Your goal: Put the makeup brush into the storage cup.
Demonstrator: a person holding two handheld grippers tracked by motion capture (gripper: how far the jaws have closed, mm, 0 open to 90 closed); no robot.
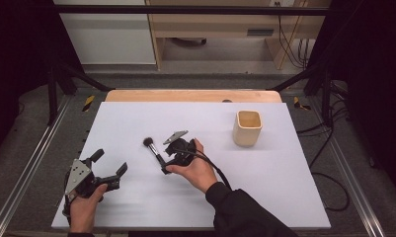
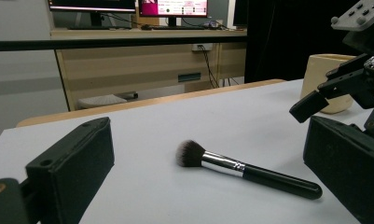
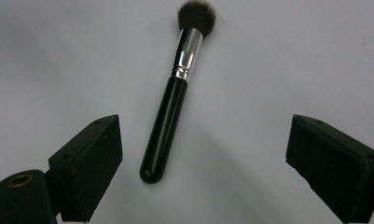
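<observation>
A makeup brush [image 1: 152, 150] with a black handle, silver ferrule and dark bristles lies flat on the white table [image 1: 264, 187]. My right gripper [image 1: 165, 159] hovers over its handle end, open. In the right gripper view the brush [image 3: 175, 102] lies between the wide-apart jaws of the right gripper [image 3: 203, 126], nearer the left jaw, and neither pad touches it. My left gripper [image 1: 110, 162] rests open at the table's near left, pointing at the brush [image 2: 243, 168]. Nothing is between the jaws of the left gripper [image 2: 205, 126], and the right gripper [image 2: 334, 88] shows beyond them.
A cream square cup [image 1: 247, 127] stands upright at the back right of the table, also seen as the cup [image 2: 324, 70] behind the right gripper. Black frame rails run along both table sides. A wooden desk [image 1: 210, 24] stands beyond the far edge.
</observation>
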